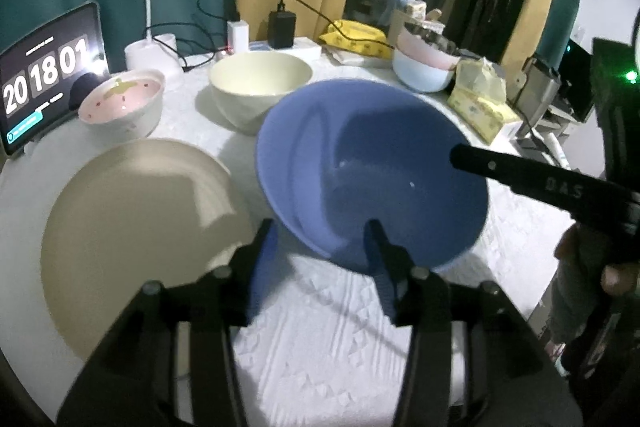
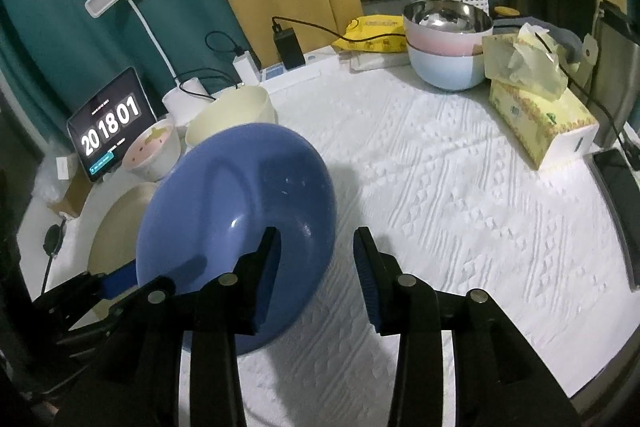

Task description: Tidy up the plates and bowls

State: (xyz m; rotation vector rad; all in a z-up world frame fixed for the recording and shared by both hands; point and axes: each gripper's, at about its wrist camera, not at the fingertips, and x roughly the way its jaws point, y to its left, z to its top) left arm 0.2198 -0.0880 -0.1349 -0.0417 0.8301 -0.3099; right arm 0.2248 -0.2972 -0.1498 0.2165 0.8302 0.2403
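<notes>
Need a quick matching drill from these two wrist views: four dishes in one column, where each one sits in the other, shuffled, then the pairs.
Things
1. large blue bowl
2. flat beige plate
3. shiny steel bowl
4. small pink-lined bowl with a fruit print

Places
A. top of the pink and pale-blue bowl stack
B. tilted, rim between the fingers of both grippers
C. in front of the tablet clock
D. flat on the white cloth, left of the blue bowl

Pairs: 1-B, 2-D, 3-A, 4-C

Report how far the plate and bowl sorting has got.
Done: pink bowl nested in pale blue bowl, steel bowl on top. In hand: blue bowl, tilted, with both grippers straddling its rim. Left: cream bowl, strawberry bowl, beige plate sit separately.
</notes>
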